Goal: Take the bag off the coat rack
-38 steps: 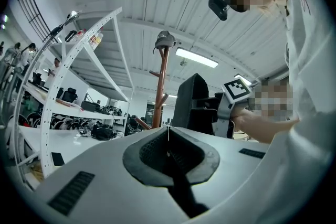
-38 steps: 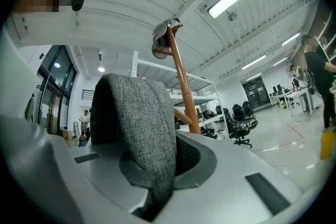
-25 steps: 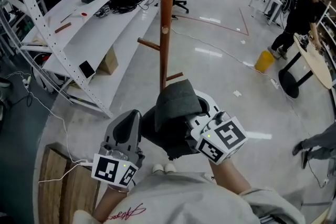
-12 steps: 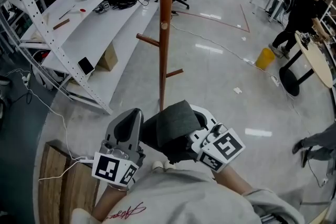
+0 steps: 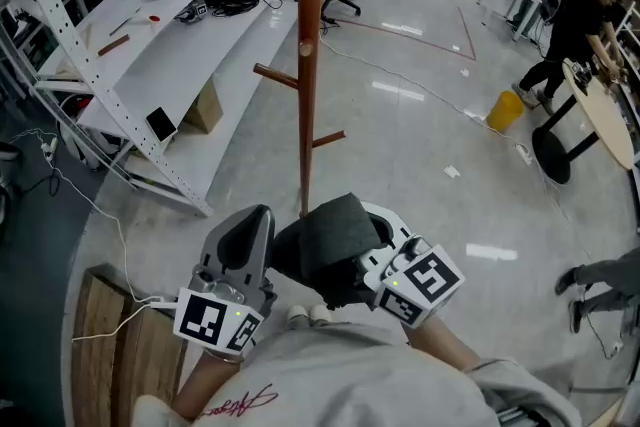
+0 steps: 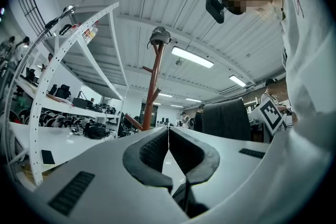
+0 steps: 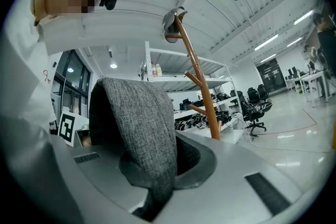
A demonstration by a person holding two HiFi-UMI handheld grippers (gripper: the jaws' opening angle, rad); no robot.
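Note:
The grey fabric bag (image 5: 330,237) hangs free of the brown wooden coat rack (image 5: 306,65), close in front of the person's body. My right gripper (image 5: 372,255) is shut on it; in the right gripper view the grey bag fabric (image 7: 140,128) is pinched between the jaws of the right gripper (image 7: 157,168). The left gripper (image 5: 243,240) sits just left of the bag, apart from it. Its jaws are shut with nothing between them, as the left gripper (image 6: 168,136) view shows. A cap (image 6: 159,35) sits on top of the rack (image 6: 151,97).
White shelving (image 5: 150,45) with cables and devices stands to the left. A wooden pallet (image 5: 110,345) lies at lower left. People work at tables (image 5: 600,115) at the far right, near a yellow bin (image 5: 503,115). Cables run across the grey floor (image 5: 420,165).
The right gripper has drawn the bag back from the rack toward the person's body, mostly in the first half second. The left gripper has stayed in place.

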